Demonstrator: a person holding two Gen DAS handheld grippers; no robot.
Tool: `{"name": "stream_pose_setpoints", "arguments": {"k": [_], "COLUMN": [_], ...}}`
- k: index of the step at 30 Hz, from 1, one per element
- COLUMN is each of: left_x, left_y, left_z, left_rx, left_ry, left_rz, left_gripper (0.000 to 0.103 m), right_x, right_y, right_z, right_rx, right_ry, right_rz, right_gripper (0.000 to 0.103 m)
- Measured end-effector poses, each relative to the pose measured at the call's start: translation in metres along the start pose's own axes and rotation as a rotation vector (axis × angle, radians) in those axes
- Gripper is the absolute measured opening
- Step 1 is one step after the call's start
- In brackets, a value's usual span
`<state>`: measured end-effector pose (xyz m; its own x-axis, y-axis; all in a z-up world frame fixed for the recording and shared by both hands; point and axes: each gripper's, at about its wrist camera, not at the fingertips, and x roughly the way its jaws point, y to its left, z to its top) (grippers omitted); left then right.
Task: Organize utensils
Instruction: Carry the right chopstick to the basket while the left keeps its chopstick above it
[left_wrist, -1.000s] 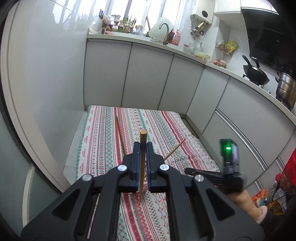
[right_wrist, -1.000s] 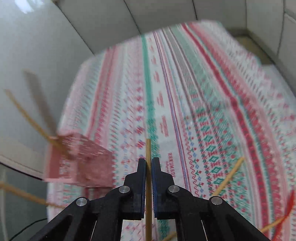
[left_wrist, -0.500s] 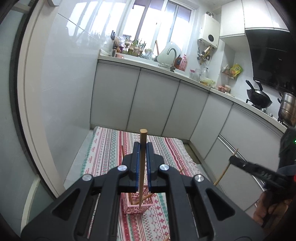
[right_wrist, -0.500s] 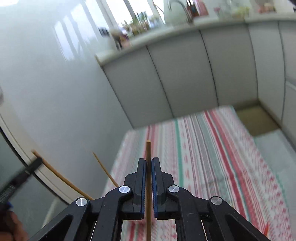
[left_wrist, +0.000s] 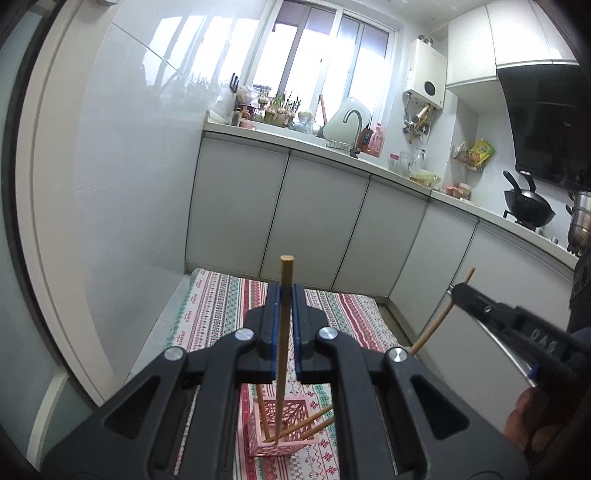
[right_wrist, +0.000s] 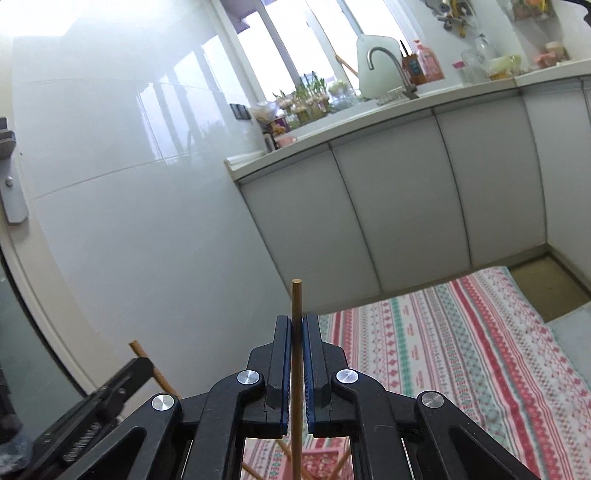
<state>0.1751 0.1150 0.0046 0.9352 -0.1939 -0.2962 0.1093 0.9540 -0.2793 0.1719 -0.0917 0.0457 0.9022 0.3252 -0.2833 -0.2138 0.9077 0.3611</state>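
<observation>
Chopsticks were what both claws were carrying, one stick apiece. The left gripper (left_wrist: 283, 291) was clenched on a wooden chopstick (left_wrist: 285, 332), pinched between its blue pads (left_wrist: 273, 332) about partway down the shaft, so that a short blunt end stood above the fingers while the long lower part ran straight down. That upright hold looked deliberate: the stick's lower end reached into the pink lattice holder (left_wrist: 282, 432) standing on the striped cloth (left_wrist: 218, 314) directly below, so letting go would probably drop it in cleanly. A few other chopsticks (left_wrist: 314, 424) already leaned inside the holder, slanting out toward its right rim.

The right gripper (right_wrist: 296, 323) was likewise clamped on its own chopstick (right_wrist: 296, 369), held vertical with the top end poking just above the fingertips. Its view caught only a sliver of the pink holder (right_wrist: 325, 458) beneath the claw, with stick ends fanning out of it; whether this chopstick's tip was over the opening could not be told. Seen from the left wrist, the right claw hung off to the right, near the holder but not above it, seemingly waiting its turn.

Beyond the cloth stood the grey cabinet doors (left_wrist: 314, 221) and the counter (left_wrist: 295, 136) with the sink tap (left_wrist: 352, 118) under the window.
</observation>
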Motion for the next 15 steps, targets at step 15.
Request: {"name": "stream_pose_setpoints", "arguments": {"k": [15], "left_x": [0.036], "left_y": [0.011], "left_z": [-0.020], "left_rx": [-0.017], "left_ry": [0.098], "left_rz": [0.006], "left_gripper": [0.007], "right_x": [0.059], "right_y": [-0.001], "right_z": [-0.041], "right_rx": [-0.066], "right_ry": [0.036], "right_rz": [-0.066], "right_gripper": [0.005]}}
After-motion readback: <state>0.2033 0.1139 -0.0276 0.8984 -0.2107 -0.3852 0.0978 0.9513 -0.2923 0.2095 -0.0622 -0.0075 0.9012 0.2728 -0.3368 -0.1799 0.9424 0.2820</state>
